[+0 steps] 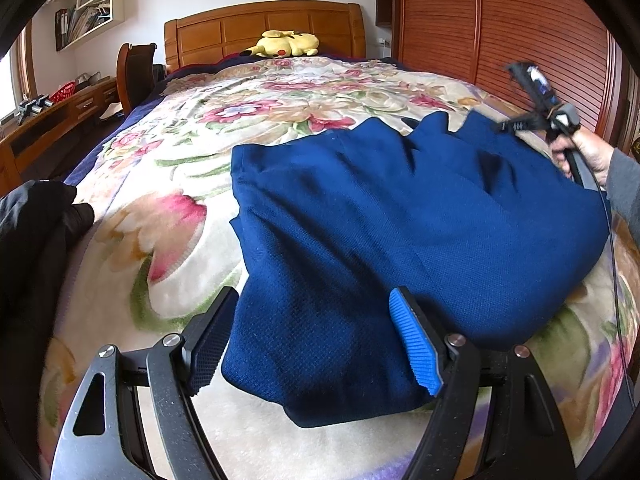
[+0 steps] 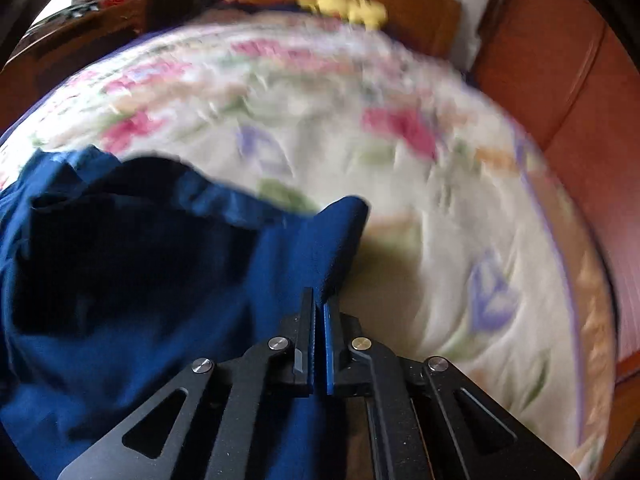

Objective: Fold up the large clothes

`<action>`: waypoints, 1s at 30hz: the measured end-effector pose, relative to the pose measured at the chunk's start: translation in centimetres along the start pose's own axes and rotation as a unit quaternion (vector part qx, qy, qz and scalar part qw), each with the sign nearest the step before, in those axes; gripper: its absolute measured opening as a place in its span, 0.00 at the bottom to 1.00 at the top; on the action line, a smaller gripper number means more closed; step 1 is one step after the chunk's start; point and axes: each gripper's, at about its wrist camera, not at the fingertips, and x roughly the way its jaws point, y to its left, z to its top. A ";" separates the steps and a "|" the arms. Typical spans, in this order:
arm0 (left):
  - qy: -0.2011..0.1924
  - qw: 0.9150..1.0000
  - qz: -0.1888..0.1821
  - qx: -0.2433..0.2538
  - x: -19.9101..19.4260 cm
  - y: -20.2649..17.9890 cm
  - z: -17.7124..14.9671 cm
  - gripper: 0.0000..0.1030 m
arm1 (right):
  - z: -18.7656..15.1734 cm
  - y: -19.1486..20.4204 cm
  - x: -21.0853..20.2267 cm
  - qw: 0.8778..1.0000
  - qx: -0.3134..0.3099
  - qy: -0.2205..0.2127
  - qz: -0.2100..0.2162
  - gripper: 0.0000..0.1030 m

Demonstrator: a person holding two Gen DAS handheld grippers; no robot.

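Blue garment [image 1: 400, 216] lies between the wide-spread left gripper [image 1: 316, 336]; right gripper [image 2: 319, 320] pinches its edge.

Both wrist cameras look down along their fingers, low and close over the floral bed [image 1: 168, 184]; both share the blue garment [image 1: 400, 220] and yellow plush [image 1: 288, 44]

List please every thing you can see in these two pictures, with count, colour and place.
garment: one, dark blue, partly folded on the blanket
blanket: one, cream with flowers, covering the bed
plush toy: one, yellow, by the headboard
headboard: one, brown wood, far end
wardrobe: one, reddish slatted wood, right side
black clothing: one heap, left edge
left gripper: open, astride the garment's near end
right gripper: shut on the garment
hand: one, grey sleeve, right
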 end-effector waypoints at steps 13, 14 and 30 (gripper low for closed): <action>0.005 1.000 -0.004 -0.004 0.2 0.3 0.0 0.76 | -2.4 -7.0 -0.4 0.989 0.091 0.042 -0.109 0.44; 0.004 1.000 -0.004 -0.003 0.1 0.3 0.0 0.76 | -2.6 -6.6 -1.4 0.991 0.081 0.028 -0.101 0.49; -0.001 1.000 -0.005 -0.005 -0.1 0.2 -0.2 0.76 | -10.4 1.6 -16.4 0.996 0.004 -0.085 0.038 0.61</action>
